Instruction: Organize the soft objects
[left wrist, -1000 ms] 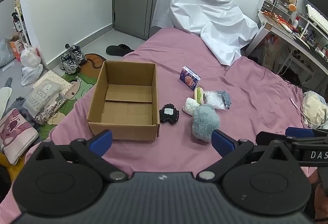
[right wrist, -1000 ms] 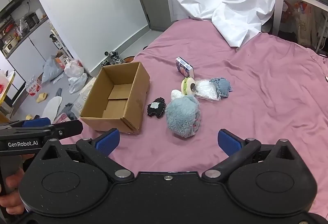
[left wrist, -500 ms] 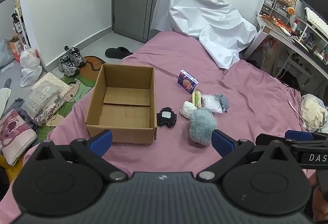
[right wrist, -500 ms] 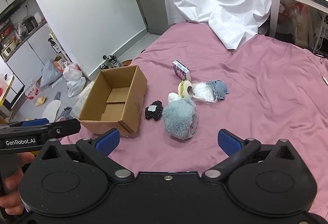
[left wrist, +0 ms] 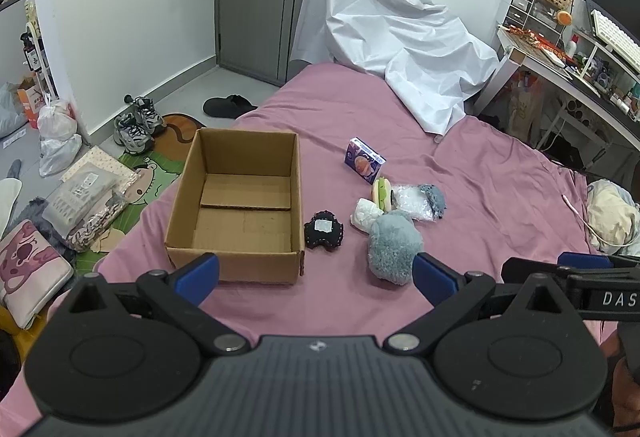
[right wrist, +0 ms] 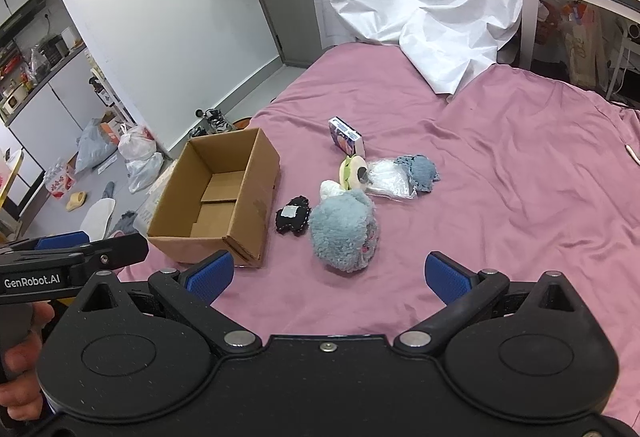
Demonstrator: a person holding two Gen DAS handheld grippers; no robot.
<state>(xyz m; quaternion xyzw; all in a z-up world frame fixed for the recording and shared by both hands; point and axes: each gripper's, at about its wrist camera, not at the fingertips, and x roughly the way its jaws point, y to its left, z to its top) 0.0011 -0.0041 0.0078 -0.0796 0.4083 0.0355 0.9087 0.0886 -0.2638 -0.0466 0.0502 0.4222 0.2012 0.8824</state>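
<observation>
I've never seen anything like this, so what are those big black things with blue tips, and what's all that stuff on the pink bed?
Those are two grabber tools; a person holds one in each hand. Each carries a camera looking along its blue fingers, so one picture comes from the left gripper, the other from the right gripper. Both are open and hold nothing. On the pink bed sit an empty cardboard box, a fluffy grey plush, a small black pouch, a little printed carton and some smaller soft things.
</observation>
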